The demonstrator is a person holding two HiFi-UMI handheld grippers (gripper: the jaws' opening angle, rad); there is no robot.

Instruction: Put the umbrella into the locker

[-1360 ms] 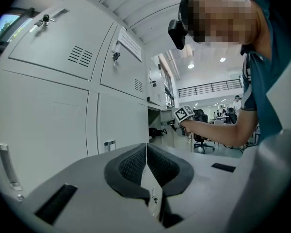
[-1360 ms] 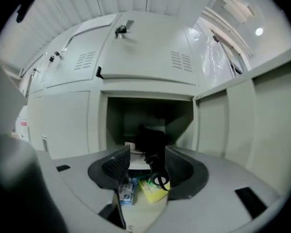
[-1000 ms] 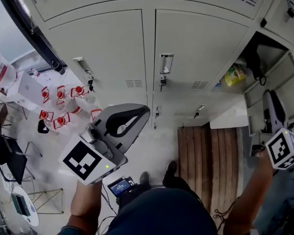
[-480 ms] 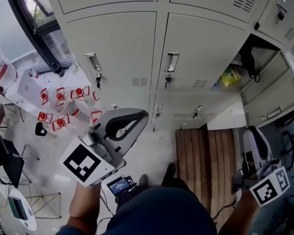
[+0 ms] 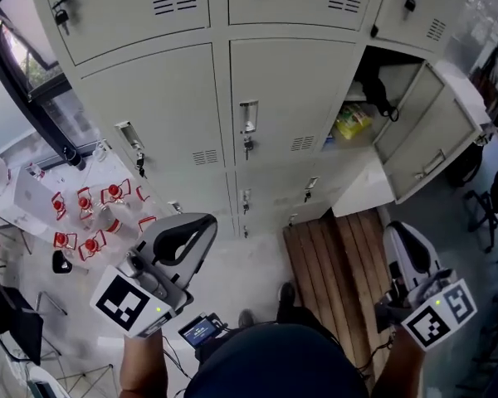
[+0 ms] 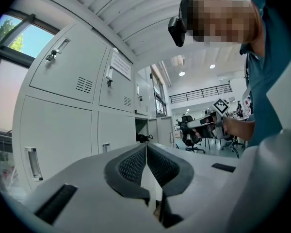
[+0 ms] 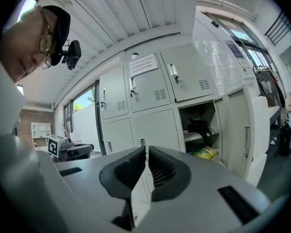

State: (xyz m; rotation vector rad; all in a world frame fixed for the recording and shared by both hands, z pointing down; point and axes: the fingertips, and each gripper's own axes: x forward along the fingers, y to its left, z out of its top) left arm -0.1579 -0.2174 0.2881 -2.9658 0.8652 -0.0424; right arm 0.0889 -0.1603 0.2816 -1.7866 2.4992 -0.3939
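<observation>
Your left claw (image 6: 146, 149) and right claw (image 7: 146, 152) are both pinched together, holding nothing; draw them back level, clear of the open locker door (image 5: 432, 131), without clipping it

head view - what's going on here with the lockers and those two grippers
A person stands facing a bank of pale grey metal lockers, holding a two-jaw gripper in each hand. The left gripper and the right gripper are both shut with nothing between their jaws. The open locker at the right holds a black object on its shelf and a yellow-green packet below. Neither gripper carries an umbrella.
</observation>
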